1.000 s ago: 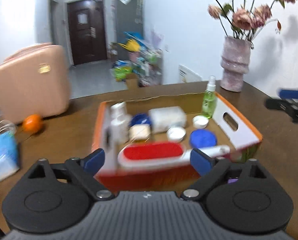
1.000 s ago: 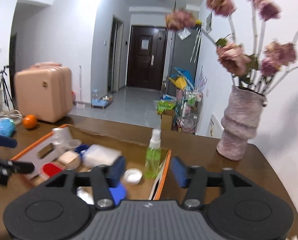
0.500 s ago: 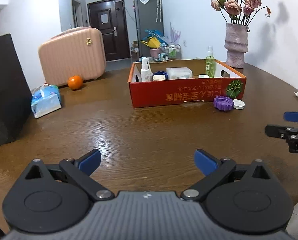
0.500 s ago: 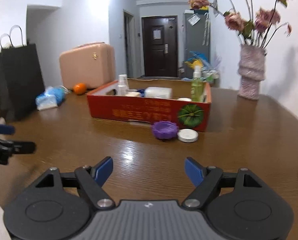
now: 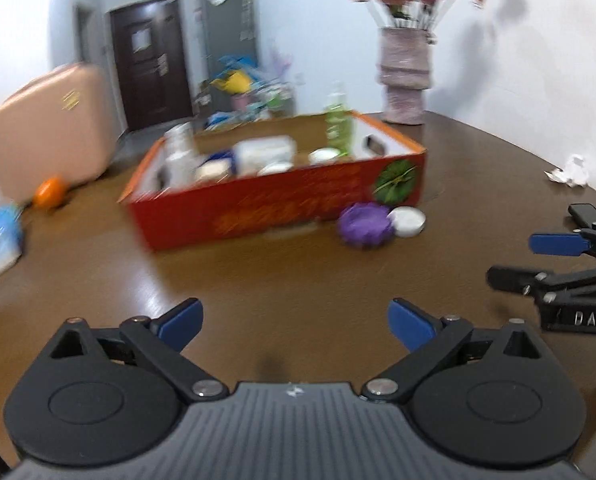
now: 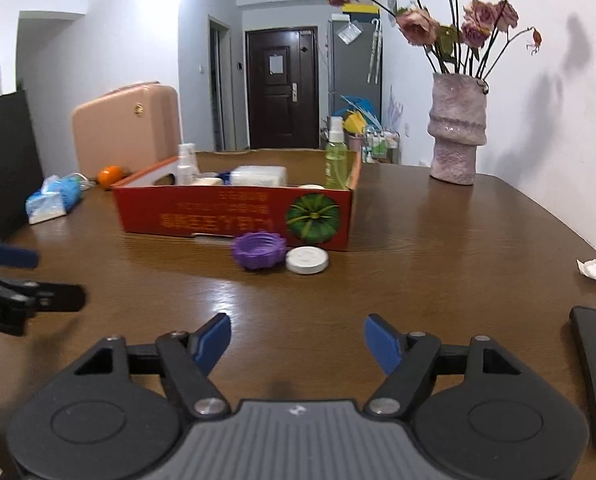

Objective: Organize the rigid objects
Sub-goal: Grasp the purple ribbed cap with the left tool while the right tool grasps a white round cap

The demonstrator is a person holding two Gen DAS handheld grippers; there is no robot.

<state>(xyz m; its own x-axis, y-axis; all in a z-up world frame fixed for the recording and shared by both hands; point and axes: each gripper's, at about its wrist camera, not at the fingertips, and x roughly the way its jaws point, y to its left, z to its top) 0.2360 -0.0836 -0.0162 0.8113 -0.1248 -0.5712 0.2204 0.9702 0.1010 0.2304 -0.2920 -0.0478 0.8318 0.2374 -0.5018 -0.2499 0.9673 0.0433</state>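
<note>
On the glossy wooden table (image 6: 437,240), the red cardboard box (image 6: 234,216) bears upside-down yellow print; a ridged purple lid (image 6: 260,250) and smooth white lid (image 6: 306,260) lie against its near side. Left gripper (image 5: 296,322) and right gripper (image 6: 298,342) have just narrowed their jaws, both open and empty; "DAS" marks the right one.

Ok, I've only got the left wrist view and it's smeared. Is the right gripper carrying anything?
Observer: No. The right gripper is open. Its jaws have just been closing a little, with nothing between them.
Operator: Which way up is the purple lid?
Observer: The purple lid lies hollow side up.
Operator: Anything beyond the tissue pack on the left?
Observer: Yes, a black paper bag stands on the table, left of the tissue pack.
</note>
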